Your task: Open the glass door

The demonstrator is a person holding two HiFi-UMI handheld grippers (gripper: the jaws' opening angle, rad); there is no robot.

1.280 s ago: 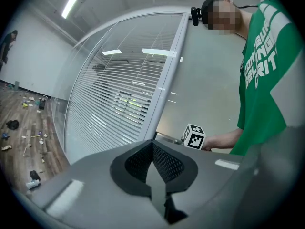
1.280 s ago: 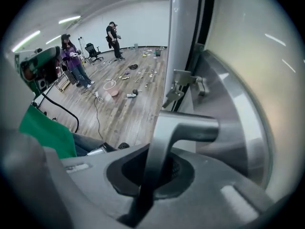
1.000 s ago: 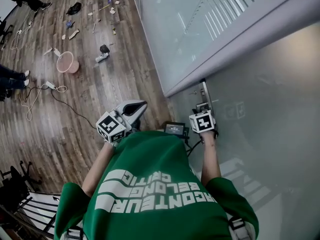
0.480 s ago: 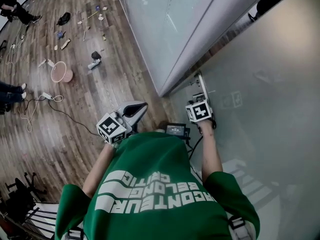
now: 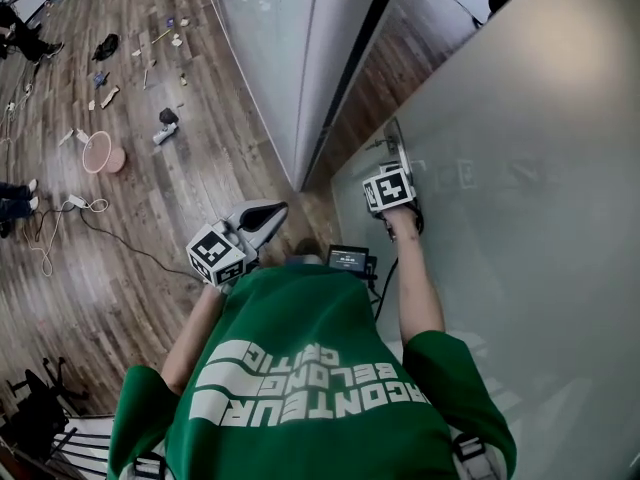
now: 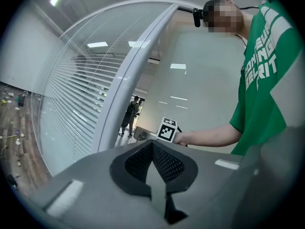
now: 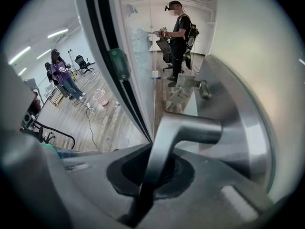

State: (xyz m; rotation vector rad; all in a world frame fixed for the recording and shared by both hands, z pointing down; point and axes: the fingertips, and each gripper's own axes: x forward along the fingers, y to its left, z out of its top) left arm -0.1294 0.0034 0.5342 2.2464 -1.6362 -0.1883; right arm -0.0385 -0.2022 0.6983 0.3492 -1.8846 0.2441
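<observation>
The frosted glass door (image 5: 520, 168) stands ajar, its edge swung away from the grey frame (image 5: 330, 58). My right gripper (image 5: 394, 168) points steeply down at the door's metal lever handle (image 5: 396, 140). In the right gripper view the handle (image 7: 167, 147) runs between the jaws of the right gripper (image 7: 152, 175), which is shut on it below the steel plate (image 7: 238, 128). My left gripper (image 5: 268, 213) hangs in front of my chest, away from the door. It shows shut and empty in the left gripper view (image 6: 153, 149).
A fixed glass wall (image 5: 270, 48) adjoins the door on the left. The wood floor holds a pink bucket (image 5: 100, 153), cables (image 5: 60, 218) and several scattered items. Through the opening a person (image 7: 178, 37) stands beyond the door, with another person (image 7: 62, 75) on this side.
The door has swung further open and the gap at its edge has widened. Both grippers have shifted along with the door, the right one still on the handle.
</observation>
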